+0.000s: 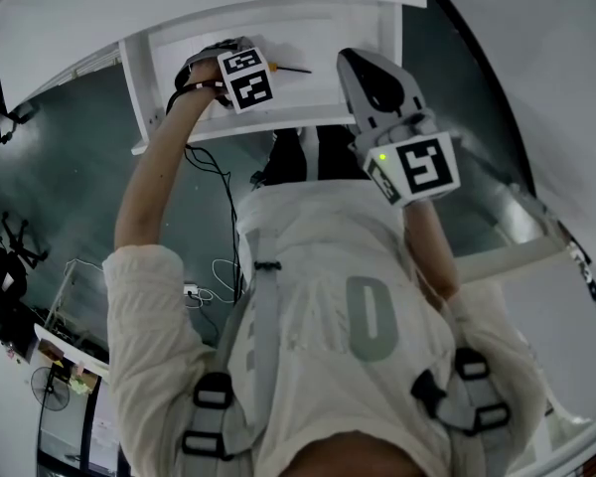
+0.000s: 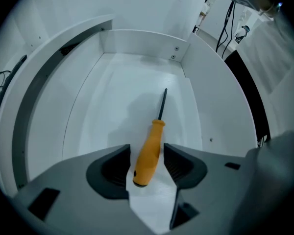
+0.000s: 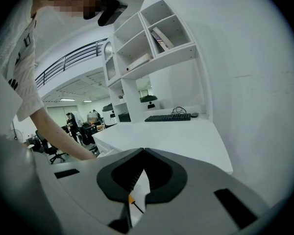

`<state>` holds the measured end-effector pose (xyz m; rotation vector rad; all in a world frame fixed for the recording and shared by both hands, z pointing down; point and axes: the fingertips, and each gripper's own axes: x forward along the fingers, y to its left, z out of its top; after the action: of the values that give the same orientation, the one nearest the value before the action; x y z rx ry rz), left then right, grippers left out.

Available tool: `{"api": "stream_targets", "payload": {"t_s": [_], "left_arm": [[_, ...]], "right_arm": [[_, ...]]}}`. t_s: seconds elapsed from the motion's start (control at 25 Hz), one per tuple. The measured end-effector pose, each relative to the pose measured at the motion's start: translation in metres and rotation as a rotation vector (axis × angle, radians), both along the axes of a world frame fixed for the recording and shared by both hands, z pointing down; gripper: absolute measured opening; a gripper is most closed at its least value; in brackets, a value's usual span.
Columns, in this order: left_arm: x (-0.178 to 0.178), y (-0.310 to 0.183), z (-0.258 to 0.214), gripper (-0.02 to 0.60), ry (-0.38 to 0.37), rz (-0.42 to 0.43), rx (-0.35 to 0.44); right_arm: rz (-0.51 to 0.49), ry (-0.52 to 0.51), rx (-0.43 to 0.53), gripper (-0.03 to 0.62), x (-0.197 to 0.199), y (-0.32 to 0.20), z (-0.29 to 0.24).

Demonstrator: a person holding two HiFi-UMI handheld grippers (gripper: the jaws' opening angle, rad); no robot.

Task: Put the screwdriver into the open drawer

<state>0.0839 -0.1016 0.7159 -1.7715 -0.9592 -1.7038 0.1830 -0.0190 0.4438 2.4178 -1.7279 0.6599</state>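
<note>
Screwdriver [image 2: 149, 153] lies flat in the drawer [image 2: 137, 43], its handle right between the jaws of the left gripper [image 2: 147, 151] and its shaft running ahead of the claw toward the far wall. Right gripper [image 3: 143, 150] sits off to the drawer's right.

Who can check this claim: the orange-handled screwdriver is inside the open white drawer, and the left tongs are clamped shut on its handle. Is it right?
No. The left gripper view shows the left tongs standing open: the orange-handled screwdriver is between them with a gap on each side, not clamped. The rest holds: it is inside the open white drawer.
</note>
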Motion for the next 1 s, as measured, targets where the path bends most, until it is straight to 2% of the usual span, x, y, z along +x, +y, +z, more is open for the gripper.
{"api": "stream_targets", "payload": {"t_s": [0.68,0.84,1.0], "left_arm": [[0.005,0.005,-0.012,0.199,0.034,-0.001,0.015],[0.006,0.002,-0.02,0.199,0.035,-0.049,0.013],[0.013,-0.007,-0.043,0.199,0.084,-0.087,0.016]], "right_arm": [[-0.025,0.001,0.01,0.005,-0.002,0.002,-0.001],[-0.029,0.007,0.027,0.005,-0.003,0.002,-0.006],[-0.037,0.025,0.044,0.005,-0.002,-0.005,-0.017]]}}
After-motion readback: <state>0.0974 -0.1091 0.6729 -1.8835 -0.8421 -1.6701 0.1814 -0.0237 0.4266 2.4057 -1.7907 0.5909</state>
